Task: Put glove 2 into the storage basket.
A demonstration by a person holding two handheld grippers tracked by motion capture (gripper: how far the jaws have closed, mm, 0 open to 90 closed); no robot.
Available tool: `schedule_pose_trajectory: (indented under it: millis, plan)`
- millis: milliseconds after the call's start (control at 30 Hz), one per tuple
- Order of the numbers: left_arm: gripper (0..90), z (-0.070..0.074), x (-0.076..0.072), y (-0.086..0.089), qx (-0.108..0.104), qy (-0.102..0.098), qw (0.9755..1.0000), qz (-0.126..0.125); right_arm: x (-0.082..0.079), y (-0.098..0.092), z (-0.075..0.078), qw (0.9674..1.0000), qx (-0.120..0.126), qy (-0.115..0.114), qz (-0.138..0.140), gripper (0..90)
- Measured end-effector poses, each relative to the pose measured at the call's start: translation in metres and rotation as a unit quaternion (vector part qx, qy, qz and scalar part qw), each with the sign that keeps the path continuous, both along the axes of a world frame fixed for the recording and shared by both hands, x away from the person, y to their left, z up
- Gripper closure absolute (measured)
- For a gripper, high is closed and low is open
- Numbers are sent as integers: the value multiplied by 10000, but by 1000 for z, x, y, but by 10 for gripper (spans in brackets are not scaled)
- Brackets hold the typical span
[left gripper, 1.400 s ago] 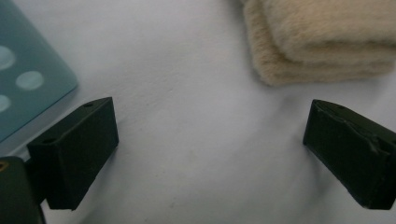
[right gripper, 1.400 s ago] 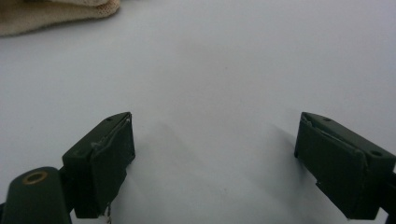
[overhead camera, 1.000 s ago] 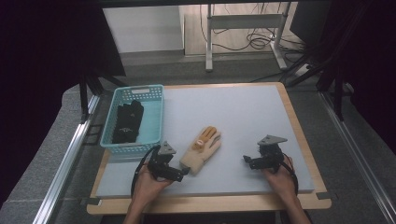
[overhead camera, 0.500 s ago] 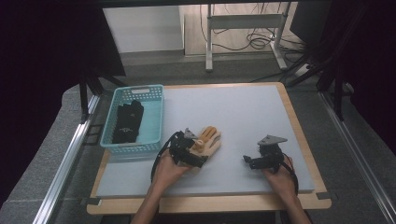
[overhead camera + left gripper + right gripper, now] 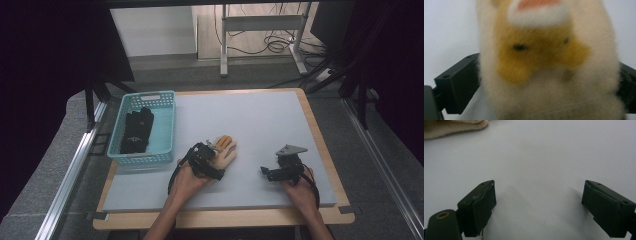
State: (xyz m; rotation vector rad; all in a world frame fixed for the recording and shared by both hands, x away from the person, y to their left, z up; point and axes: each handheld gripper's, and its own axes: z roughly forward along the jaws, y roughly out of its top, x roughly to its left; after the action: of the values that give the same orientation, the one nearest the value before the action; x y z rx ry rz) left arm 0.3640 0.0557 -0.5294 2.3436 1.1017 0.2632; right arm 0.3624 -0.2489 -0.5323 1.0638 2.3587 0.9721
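Observation:
A cream glove with orange patches (image 5: 227, 149) lies palm-flat on the grey mat, near its front middle. My left gripper (image 5: 214, 161) is at the glove's wrist end. In the left gripper view the glove (image 5: 544, 57) sits between the two black jaws, which stand wide apart on either side of it, so my left gripper (image 5: 541, 83) is open around it. My right gripper (image 5: 268, 173) rests low over the mat to the right, apart from the glove. Its jaws (image 5: 544, 205) are spread with only bare mat between them, and a cream glove edge (image 5: 454, 127) shows at the top left.
A light blue basket (image 5: 150, 96) stands at the mat's left side with a pair of black gloves (image 5: 136, 131) inside. The grey mat (image 5: 260, 115) lies on a wooden table (image 5: 320, 135). Dark curtains and a metal rail border the left.
My left gripper has travelled right and forward from the mat's front left onto the cream glove, which now sits between its jaws. The right gripper has stayed put.

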Motion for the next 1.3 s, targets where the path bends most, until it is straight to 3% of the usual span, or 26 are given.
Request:
schedule_pose_trajectory:
  millis: [167, 400, 567, 833, 1167, 1300]
  plan:
    - [179, 4, -4, 1, -17, -80, 10000, -32, 0, 0, 0, 10000, -1, -2, 0, 117]
    - [401, 7, -2, 12, -138, -115, 9998, 117, 0, 0, 0, 10000, 7, -6, -2, 117]
    - [502, 9, -1, 16, -213, -63, 9997, 136, 0, 0, 0, 10000, 6, -6, -3, 117]
    - [523, 18, 0, 19, -298, -158, 9993, 149, 0, 0, 0, 10000, 8, -7, -3, 117]
    - [518, 46, 7, 30, -494, -243, 9981, 275, 0, 0, 0, 10000, 0, 1, -4, 117]
    - [516, 58, 10, 36, -473, -323, 9978, 345, 0, 0, 0, 10000, 1, 0, 0, 117]
